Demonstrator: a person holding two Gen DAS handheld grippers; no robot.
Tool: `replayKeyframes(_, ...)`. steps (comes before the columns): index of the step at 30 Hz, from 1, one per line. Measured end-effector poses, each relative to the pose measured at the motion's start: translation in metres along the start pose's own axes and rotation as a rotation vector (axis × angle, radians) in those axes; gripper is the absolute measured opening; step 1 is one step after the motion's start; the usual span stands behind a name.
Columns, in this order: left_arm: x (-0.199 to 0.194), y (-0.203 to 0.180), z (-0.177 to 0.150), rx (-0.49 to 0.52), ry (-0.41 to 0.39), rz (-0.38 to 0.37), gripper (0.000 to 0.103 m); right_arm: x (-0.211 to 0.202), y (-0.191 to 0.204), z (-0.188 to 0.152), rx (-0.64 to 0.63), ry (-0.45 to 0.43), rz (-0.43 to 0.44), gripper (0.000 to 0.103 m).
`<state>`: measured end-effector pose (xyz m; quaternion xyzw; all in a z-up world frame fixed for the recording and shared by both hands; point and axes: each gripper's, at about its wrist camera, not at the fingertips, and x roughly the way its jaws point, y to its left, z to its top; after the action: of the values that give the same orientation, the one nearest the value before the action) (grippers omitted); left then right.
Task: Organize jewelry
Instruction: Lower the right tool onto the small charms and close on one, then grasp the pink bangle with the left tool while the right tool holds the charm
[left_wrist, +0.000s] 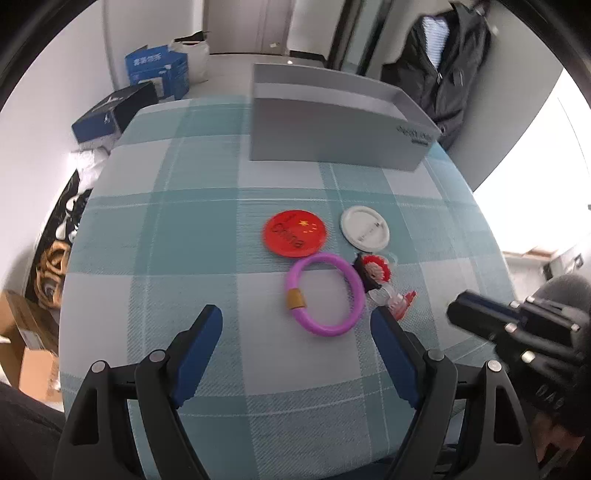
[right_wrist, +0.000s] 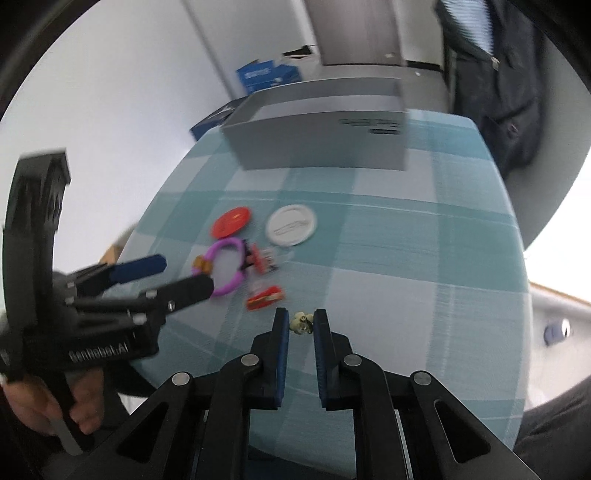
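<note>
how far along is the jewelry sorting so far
Early. Nothing visibly put in the grey box yet. The right gripper pinches a small pale earring. The open left gripper faces the purple bracelet. Red badge, white badge and red brooch remain on the tablecloth.

A tablecloth (left_wrist: 192, 229) checked in teal, pale grey-blue and white covers the table. On it sits a plain matte grey rectangular box (left_wrist: 332, 129) with small dark lettering at one corner. A round glossy red badge (left_wrist: 294, 233) carries yellow stars and dark lettering. Beside it is a round white badge (left_wrist: 365, 228). A lilac-purple plastic bangle (left_wrist: 325, 294) has a mustard-gold band on one side. A small red-and-white ornament (left_wrist: 376, 270) has a black clip. Both grippers are black with blue pads (left_wrist: 197, 347). A tiny cream-coloured trinket (right_wrist: 301, 322) shows between the right gripper's pads.
</note>
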<state>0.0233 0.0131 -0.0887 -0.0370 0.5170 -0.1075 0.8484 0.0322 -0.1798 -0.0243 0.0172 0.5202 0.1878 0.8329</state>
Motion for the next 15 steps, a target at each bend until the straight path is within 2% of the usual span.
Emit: replayKeyframes(15, 0.014, -0.017, 0.001, 0.114, 0.028, 0.112, 0.079, -0.016, -0.021, -0.002, 0.065, -0.039, 0.033, 0.012)
